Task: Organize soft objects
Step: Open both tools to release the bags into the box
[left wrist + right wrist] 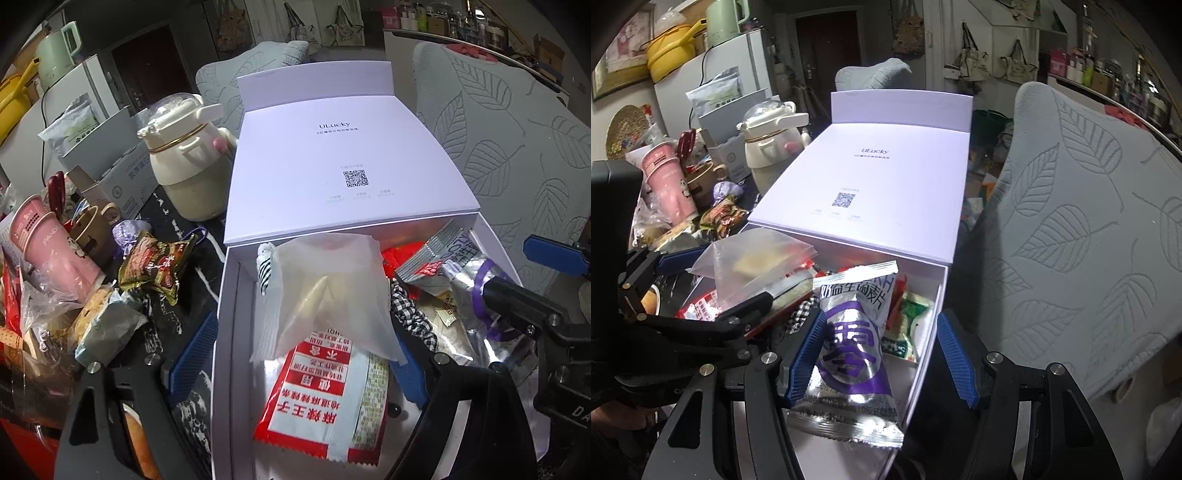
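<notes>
On the messy dark worktop sits one white cardboard box, lid open. Inside lie one silver-and-purple snack packet and one cloudy plastic bag. Left tongs and right tongs both gape, holding nothing.

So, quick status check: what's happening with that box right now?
Both grippers open: left, right. Silver-purple packet loose in white box. Snacks crowd the box.

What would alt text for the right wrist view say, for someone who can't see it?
A silver and purple snack packet lies in an open white box between the open right tongs. A clear plastic bag and other packets share the box. Its lid is folded back.
</notes>
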{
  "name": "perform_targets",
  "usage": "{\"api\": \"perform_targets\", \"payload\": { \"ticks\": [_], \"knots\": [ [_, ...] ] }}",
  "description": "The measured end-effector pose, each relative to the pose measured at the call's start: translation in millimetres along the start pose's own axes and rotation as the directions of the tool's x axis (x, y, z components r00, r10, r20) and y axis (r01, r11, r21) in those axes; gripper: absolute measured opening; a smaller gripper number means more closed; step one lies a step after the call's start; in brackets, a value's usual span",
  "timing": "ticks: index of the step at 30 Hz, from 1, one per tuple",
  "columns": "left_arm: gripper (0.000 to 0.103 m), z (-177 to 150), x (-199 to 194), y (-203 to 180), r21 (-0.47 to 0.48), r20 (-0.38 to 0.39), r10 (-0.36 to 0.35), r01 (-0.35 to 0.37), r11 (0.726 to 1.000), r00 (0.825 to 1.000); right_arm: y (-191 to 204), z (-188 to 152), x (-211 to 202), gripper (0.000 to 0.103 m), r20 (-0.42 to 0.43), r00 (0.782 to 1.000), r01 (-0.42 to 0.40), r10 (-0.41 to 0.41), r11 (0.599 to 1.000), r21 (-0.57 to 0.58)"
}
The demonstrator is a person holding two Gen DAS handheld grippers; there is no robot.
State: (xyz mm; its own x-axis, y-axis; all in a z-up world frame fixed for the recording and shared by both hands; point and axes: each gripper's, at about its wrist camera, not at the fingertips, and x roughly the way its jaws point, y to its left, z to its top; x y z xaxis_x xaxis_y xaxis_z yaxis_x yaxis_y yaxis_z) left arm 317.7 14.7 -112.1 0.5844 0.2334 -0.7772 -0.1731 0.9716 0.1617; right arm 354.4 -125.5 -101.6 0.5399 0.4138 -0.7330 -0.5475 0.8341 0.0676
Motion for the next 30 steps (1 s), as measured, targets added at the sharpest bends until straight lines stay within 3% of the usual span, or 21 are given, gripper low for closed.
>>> {"api": "perform_targets", "payload": {
  "ticks": [10,14,20,30],
  "knots": [
    [0.088,4,-42,5,-0.021,0.073,-0.028,0.029,0.999,0.997,4,4,-34,0.062,0.052,0.999,0.006,-0.006,1.0,0.005],
    [0.088,8,-67,3,-0.005,0.126,-0.006,0.006,1.0,0.992,7,9,-54,0.062,0.087,0.996,0.01,-0.01,1.0,-0.002],
    [0.088,12,-113,5,0.014,0.209,0.006,-0.009,1.0,0.978,15,16,-95,0.062,0.155,0.987,0.039,-0.037,0.999,-0.008],
    [0.088,5,-198,12,-0.001,0.355,0.011,-0.011,1.0,0.935,33,15,-175,0.067,0.279,0.958,0.083,-0.075,0.996,-0.018]
  ]
}}
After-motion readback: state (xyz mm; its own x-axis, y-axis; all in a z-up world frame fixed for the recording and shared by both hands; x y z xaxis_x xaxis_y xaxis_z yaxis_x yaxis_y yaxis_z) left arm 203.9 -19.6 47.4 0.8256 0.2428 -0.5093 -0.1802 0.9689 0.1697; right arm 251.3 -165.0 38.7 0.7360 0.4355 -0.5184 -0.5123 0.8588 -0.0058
